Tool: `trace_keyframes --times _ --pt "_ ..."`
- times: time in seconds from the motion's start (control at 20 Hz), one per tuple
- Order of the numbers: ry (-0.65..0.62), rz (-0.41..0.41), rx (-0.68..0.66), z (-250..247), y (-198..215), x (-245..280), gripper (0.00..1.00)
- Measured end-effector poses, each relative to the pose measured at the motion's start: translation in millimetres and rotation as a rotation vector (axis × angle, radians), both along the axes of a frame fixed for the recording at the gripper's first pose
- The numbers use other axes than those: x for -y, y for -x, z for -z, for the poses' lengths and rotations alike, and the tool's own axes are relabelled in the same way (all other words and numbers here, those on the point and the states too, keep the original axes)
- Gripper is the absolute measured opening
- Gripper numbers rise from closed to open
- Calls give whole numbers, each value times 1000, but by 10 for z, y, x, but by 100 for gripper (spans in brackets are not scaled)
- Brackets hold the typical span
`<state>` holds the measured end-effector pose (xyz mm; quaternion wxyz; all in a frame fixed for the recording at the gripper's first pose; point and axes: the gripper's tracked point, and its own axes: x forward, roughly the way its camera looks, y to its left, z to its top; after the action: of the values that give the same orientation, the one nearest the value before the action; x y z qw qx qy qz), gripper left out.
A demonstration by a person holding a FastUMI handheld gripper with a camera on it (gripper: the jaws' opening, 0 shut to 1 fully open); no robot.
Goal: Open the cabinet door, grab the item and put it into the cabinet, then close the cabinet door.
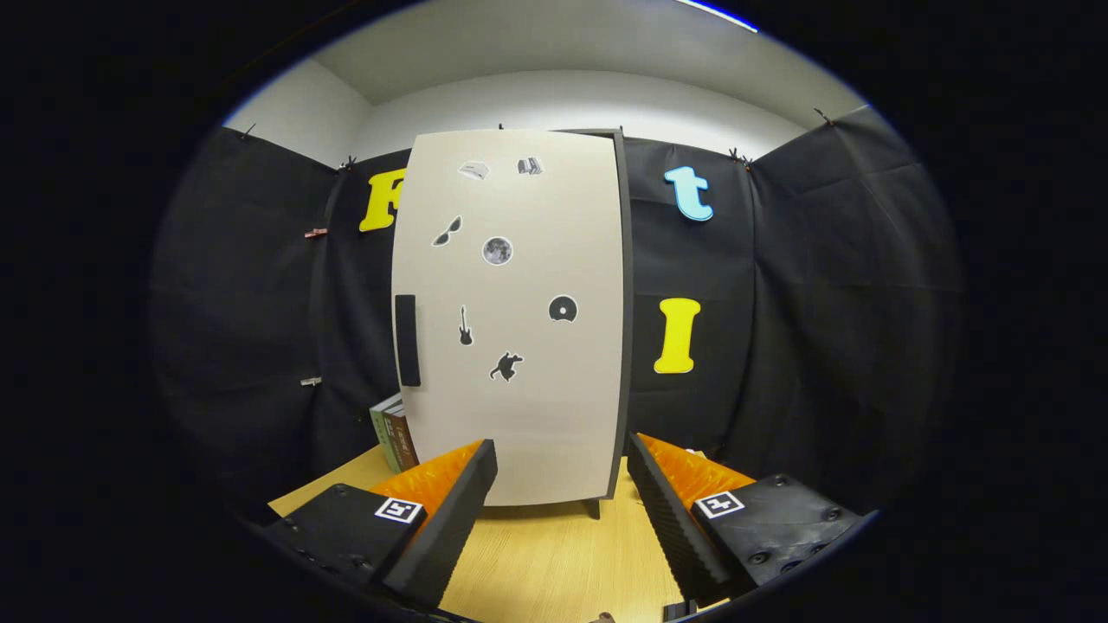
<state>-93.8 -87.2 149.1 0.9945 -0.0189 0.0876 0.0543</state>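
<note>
Gripper view: the tall beige cabinet with dark edges (519,415) stands upright on the light wooden bench (554,554), directly ahead of the gripper (563,472). Its flat beige cabinet door (537,208), dotted with small dark stickers, lies shut against the frame; this fits either a door not opened or one closed again. The narrow black vertical handle (407,339) sits at the door's left edge, long axis upright, above and to the left of the left finger. The next approach would turn on that offset. A stack of upright books with green and brown spines (394,439) stands just left of the cabinet base, possibly the item; this cannot be confirmed. The jaws are spread wide, holding nothing, with bare bench between them.
</note>
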Motion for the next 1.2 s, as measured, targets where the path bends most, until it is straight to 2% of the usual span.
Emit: trace_keyframes --times 0.65,1.2 --pt "38 37 15 -40 -107 67 98" --pt "45 38 16 -9 -196 19 98"
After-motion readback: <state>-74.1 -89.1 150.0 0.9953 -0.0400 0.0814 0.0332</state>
